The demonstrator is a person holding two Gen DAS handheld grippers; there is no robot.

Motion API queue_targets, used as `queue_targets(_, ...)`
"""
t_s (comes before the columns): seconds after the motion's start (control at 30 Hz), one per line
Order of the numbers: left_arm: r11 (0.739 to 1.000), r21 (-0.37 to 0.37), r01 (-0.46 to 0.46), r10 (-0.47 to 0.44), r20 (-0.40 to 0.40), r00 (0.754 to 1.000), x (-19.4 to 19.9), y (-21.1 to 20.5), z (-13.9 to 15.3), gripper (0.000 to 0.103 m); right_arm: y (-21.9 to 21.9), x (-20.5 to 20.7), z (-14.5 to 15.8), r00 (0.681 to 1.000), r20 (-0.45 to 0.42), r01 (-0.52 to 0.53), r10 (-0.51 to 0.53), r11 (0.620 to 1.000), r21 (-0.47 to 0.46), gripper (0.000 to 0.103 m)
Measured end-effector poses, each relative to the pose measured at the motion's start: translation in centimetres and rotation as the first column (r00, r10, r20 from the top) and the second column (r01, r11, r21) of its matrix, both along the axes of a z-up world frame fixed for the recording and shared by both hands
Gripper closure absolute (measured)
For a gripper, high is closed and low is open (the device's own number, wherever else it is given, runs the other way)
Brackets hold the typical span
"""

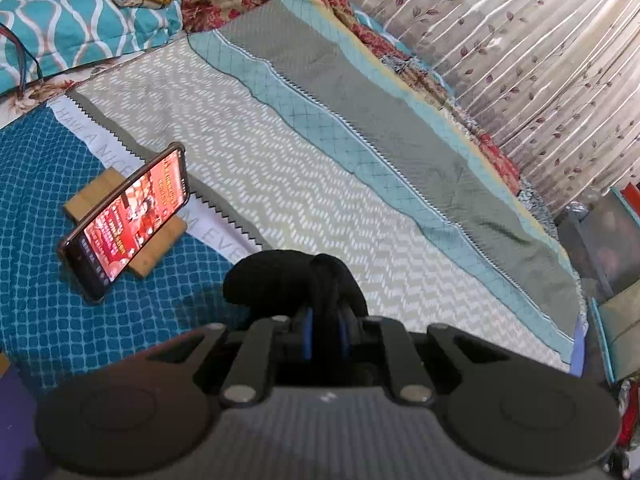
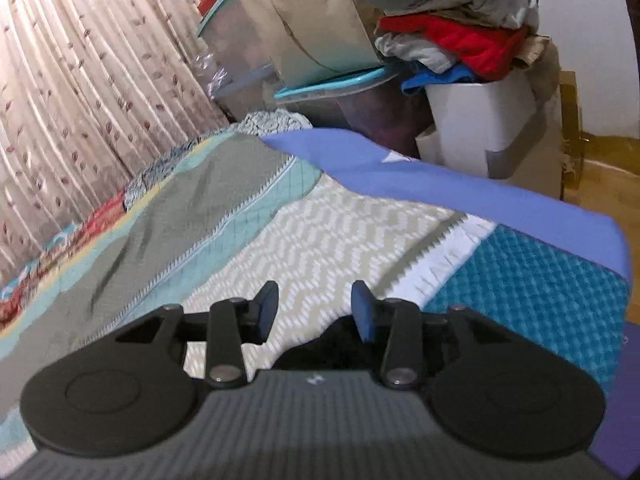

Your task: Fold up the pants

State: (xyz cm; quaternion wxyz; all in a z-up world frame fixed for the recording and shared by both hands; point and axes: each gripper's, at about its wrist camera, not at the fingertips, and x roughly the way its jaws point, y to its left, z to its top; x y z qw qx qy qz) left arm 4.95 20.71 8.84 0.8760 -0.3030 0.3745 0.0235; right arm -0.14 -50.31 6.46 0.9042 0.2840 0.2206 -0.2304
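Note:
The black pants (image 1: 280, 280) show in the left wrist view as a bunched fold of dark cloth pinched in my left gripper (image 1: 326, 320), which is shut on them above the bed. In the right wrist view my right gripper (image 2: 316, 308) is open, its blue-padded fingers (image 2: 362, 312) apart over the bedspread. A dark patch of the black pants (image 2: 320, 350) lies just below and behind the right fingers, mostly hidden by the gripper body.
A patterned bedspread (image 1: 320, 168) covers the bed. A phone (image 1: 128, 220) leans on a wooden stand at the left. Pillows (image 1: 80, 24) lie at the head. Curtains (image 2: 80, 80) run along the far side. A white bin with piled clothes (image 2: 452, 32) stands past the bed's foot.

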Motion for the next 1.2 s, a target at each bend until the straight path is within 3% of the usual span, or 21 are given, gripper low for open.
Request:
queue_targets(0.17,1.0,-0.008,0.002,-0.002,-0.001,1.0,0.5,0.5,-0.1,0.092,2.1,-4.4,-3.4,0.983,-0.035,-0.173,0.181,0.973,0.155,0.059)
queue_targets(0.37,1.0,-0.003,0.009,-0.009,0.006,1.0,0.6,0.3,0.0,0.092,0.4,-7.4,-8.3,0.998,-0.047,-0.015,0.035,0.929,0.369,0.058)
queue_targets(0.53,1.0,-0.004,0.005,-0.005,0.011,1.0,0.3,0.3,0.1,0.092,-0.7,-5.8,-9.4,0.999,-0.039,0.03,-0.016,0.916,0.401,0.058)
queue_targets(0.6,1.0,-0.001,0.003,-0.003,0.011,1.0,0.3,0.2,0.3,0.092,-0.4,-5.0,-8.7,0.997,-0.071,0.017,0.012,0.923,0.384,0.095)
queue_targets(0.63,1.0,0.001,0.005,-0.005,0.015,1.0,0.2,0.1,0.5,0.092,-0.2,-5.1,-7.8,0.998,-0.066,0.017,0.007,0.933,0.36,0.093)
queue_targets(0.73,1.0,0.018,0.013,-0.013,0.034,0.999,0.4,0.2,1.2,0.092,0.3,-6.2,-2.9,0.998,0.057,-0.018,0.005,0.974,0.228,0.093)
queue_targets(0.9,1.0,0.009,0.019,-0.019,0.05,0.999,3.5,0.2,1.8,0.092,0.2,-4.8,4.9,0.974,0.221,-0.058,0.042,0.996,0.064,0.093)
queue_targets(1.03,1.0,0.008,0.025,-0.026,0.068,0.997,8.2,-0.3,2.0,0.092,-0.1,1.2,7.4,0.97,0.229,-0.08,0.083,0.997,-0.025,0.093)
queue_targets(1.2,0.999,0.032,0.037,-0.038,0.024,0.999,15.8,-1.5,0.9,0.092,0.1,11.4,7.0,0.98,0.171,-0.091,0.102,0.993,-0.074,0.093)
